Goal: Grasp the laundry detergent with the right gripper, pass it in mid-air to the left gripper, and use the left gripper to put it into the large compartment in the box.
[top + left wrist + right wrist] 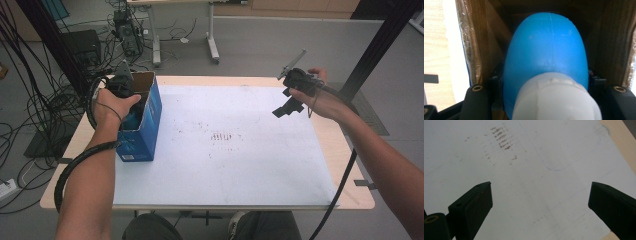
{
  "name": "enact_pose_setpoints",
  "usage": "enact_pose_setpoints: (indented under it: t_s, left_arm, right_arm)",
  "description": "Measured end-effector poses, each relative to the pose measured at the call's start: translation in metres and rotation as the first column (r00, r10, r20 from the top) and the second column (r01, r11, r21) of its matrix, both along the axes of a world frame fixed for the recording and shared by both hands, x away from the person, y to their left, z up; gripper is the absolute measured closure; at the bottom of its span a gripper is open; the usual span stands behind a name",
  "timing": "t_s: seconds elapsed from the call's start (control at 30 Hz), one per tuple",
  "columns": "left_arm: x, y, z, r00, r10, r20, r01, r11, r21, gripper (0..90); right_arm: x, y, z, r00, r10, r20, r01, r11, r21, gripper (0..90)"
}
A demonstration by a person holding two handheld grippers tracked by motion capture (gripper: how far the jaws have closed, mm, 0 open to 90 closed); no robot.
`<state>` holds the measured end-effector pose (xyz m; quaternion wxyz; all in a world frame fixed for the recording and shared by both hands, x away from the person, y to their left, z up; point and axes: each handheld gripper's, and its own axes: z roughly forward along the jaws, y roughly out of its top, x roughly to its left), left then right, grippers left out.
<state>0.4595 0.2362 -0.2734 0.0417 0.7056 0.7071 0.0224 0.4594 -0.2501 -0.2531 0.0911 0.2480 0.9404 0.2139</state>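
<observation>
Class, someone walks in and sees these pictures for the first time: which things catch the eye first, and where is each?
First the blue cardboard box standing open-topped at the table's left edge, with the left gripper reaching down into it. In the left gripper view its jaws are shut on a blue bottle with a white cap, inside the box. At the right, the right gripper hangs open above the stained white sheet.

The bottle (546, 57) sits in the box (145, 125) at the table's (350, 150) left.

The bottle (546, 57) hides the left tongs' (546, 82) tips and the box (481, 45) floor; its white cap (556, 100) is cut off at 6 o'clock.
</observation>
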Motion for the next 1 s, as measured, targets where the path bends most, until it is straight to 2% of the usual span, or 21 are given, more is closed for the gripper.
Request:
enact_pose_setpoints:
  t_s: [1.0]
  left_arm:
    - [0.0001, 0.0016, -0.0005, 1.0, -0.002, 0.007, 0.002, 1.0, -0.005, 36.7]
  right_arm:
    - [0.0015, 0.0048, 0.0011, 1.0, 0.008, 0.004, -0.008, 1.0, -0.021, 5.5]
